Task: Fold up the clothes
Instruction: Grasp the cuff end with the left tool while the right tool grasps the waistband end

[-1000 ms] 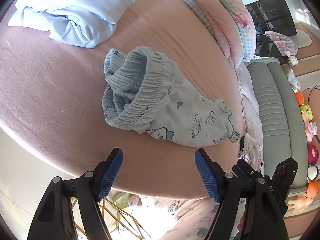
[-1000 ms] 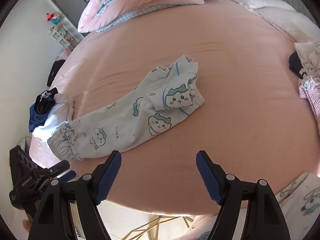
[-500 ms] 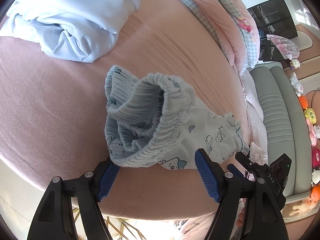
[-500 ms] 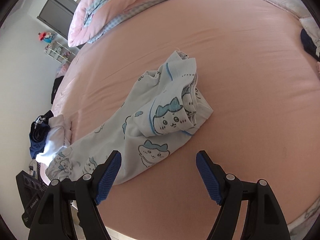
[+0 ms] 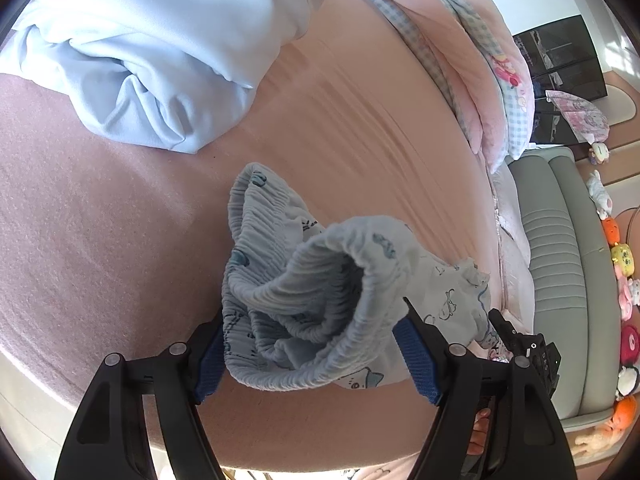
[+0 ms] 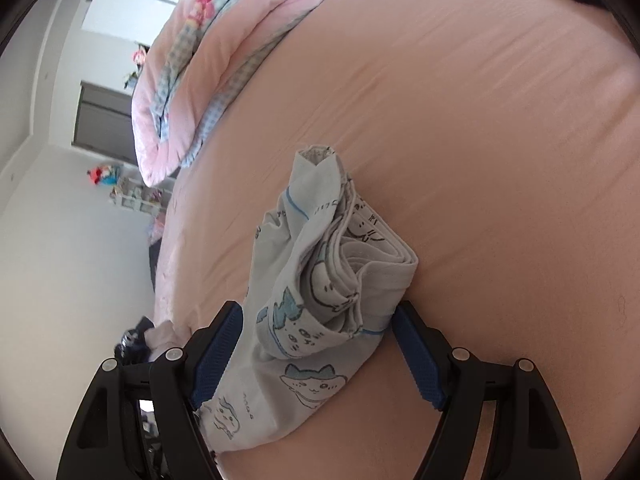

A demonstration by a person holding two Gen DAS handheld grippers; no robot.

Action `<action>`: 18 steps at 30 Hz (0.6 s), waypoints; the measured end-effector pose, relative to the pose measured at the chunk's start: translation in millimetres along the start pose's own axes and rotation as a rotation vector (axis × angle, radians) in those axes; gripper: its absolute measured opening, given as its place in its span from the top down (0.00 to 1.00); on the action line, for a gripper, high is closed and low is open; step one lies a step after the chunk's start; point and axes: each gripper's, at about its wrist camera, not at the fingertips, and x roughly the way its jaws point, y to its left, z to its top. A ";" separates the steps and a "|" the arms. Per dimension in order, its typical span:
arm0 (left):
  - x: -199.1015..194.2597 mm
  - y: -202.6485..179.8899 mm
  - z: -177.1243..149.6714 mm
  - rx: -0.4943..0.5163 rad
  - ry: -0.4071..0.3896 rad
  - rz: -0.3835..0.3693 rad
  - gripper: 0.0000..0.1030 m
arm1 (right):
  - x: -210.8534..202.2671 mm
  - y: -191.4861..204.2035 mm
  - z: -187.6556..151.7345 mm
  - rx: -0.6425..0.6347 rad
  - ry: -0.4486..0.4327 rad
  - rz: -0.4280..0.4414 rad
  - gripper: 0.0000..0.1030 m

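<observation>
**Pants span L–R, one hand-held gripper at each end**

Printed pants point(image 5: 340, 300) lie on the pink bed point(image 6: 500, 140), long axis running between the two grippers. L hand-held gripper point(image 5: 308, 360) sits at the ribbed waistband end, fingers apart w/ the bunched elastic between them, not yet pinched. R hand-held gripper point(image 6: 316, 356) is at the opposite, leg-cuff end point(image 6: 352, 272), also spread, straddling the crumpled cloth. Each end is nearest its own side, straight ahead of the jaws. Judgement: both look set to close, then pull apart to stretch the pants flat. Light-blue garment point(image 5: 152, 60) lies beyond, upper L.
</observation>
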 end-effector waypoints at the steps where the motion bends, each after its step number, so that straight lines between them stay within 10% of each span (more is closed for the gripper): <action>1: 0.3 0.2 -0.2 -0.004 -0.005 0.002 0.29 | 0.8 -2.8 1.5 0.023 -0.010 0.014 0.25; 9: 1.3 5.6 -0.9 -0.041 -0.033 -0.006 0.39 | 2.8 -6.3 0.4 0.031 -0.057 0.040 0.26; 18: 13.9 -21.6 5.9 0.138 0.034 0.207 0.63 | -2.9 -9.5 -2.5 -0.029 -0.053 -0.046 0.62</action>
